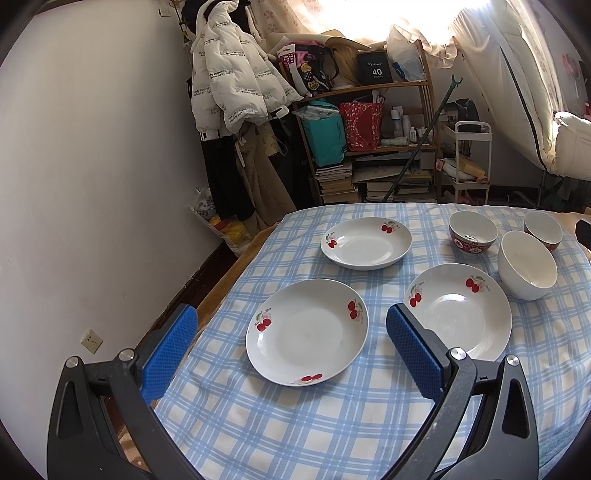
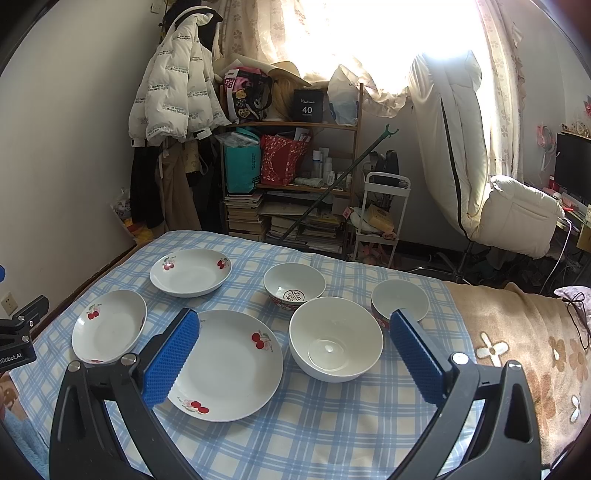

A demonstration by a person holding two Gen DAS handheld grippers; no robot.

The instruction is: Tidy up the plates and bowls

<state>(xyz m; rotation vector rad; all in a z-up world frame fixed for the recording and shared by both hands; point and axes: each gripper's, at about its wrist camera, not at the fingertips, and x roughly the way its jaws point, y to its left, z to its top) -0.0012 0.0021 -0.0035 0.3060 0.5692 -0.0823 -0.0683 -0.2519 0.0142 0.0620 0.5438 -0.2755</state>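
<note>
- The left gripper (image 1: 291, 336) is held above the near left part of the checked cloth (image 1: 295, 424), its blue pads (image 1: 171, 354) spread wide with nothing between them.
- Under that gap lies the near-left cherry plate (image 1: 306, 332), flat on the cloth and untouched.
- At about two o'clock from it sits a second cherry plate (image 1: 458, 314), partly hidden by the left gripper's right pad; the two plates lie close but apart.
- At twelve o'clock, farther back, rests the third cherry plate (image 1: 365, 242), well apart from the others.
- The right gripper (image 2: 295, 345) hangs over the middle of the cloth, jaws equally wide, gripping nothing.
- Between its fingers, toward one o'clock, stands the plain white bowl (image 2: 336, 338), upright.
- Just behind it, at eleven o'clock, is a red-patterned bowl (image 2: 294, 284) with a dark mark inside; whether the two bowls touch I cannot tell.
- At two o'clock from the white bowl a second red-patterned bowl (image 2: 400, 299) stands, partly behind the right pad (image 2: 417, 358).
- Beyond the table's far edge are a cluttered wooden shelf (image 2: 291, 184), a white puffer jacket (image 2: 173, 81) hanging at ten o'clock, and a bright curtained window (image 2: 369, 33).
</note>
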